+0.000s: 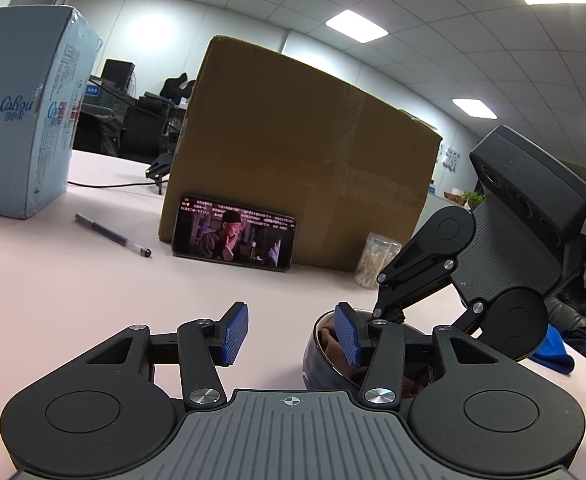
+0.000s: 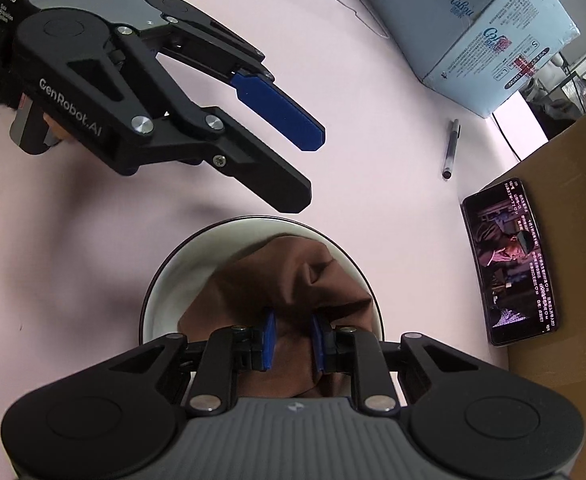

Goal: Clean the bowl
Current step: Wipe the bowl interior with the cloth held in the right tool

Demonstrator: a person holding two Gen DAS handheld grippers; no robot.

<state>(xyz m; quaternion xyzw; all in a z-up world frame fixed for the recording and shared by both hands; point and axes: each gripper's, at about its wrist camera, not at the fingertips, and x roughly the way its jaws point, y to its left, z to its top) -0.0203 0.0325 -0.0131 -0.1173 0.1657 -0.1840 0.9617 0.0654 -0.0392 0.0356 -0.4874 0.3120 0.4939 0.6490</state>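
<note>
The right claw [image 2: 292, 342] is clenched on a brown cloth [image 2: 293, 280] inside the bowl [image 2: 173, 280], which sits on the bench [image 2: 373, 160]. Wiping looks underway; next, sweep round the wall. The left claw [image 2: 305, 168] hovers released beyond the bowl's rim. A phone [image 2: 511, 264] stands near the bowl, limiting that side.

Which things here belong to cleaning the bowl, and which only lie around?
For the job: bowl, brown cloth, right claw shut on the cloth, left claw open.

Lying about: pen, phone, cardboard box, blue box, cotton swabs.
</note>
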